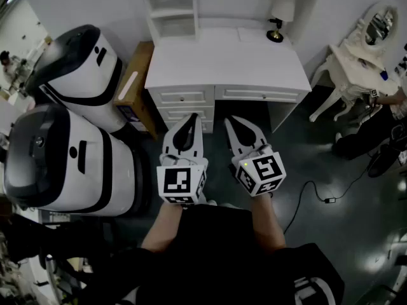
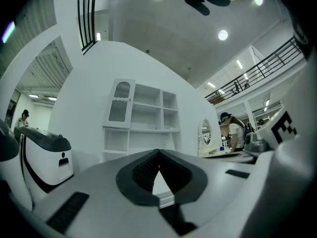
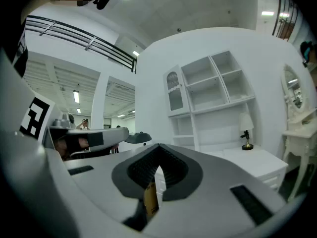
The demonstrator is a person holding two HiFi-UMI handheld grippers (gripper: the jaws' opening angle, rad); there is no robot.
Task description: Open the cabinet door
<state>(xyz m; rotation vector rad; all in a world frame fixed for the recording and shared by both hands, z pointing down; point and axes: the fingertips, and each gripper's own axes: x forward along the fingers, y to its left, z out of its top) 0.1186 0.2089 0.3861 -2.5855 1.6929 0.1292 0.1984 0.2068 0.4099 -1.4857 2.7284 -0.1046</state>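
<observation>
A white desk (image 1: 222, 59) with a shelf hutch (image 1: 173, 8) stands ahead of me. The hutch's upper left compartment has a small arched glass cabinet door (image 2: 120, 103), closed; it also shows in the right gripper view (image 3: 174, 92). Both grippers hang side by side in front of the desk's drawers (image 1: 184, 98), well short of the hutch and touching nothing. My left gripper (image 1: 190, 118) is shut, its tips meeting (image 2: 159, 151) with nothing between them. My right gripper (image 1: 231, 120) is shut and empty too (image 3: 159, 146).
Two large white-and-black machines (image 1: 70, 62) (image 1: 60, 164) stand at the left, with a cardboard box (image 1: 133, 88) against the desk's side. A lamp (image 1: 280, 18) sits on the desk's right rear. A white vanity table with a mirror (image 1: 369, 40) and a floor cable (image 1: 318, 192) are at the right.
</observation>
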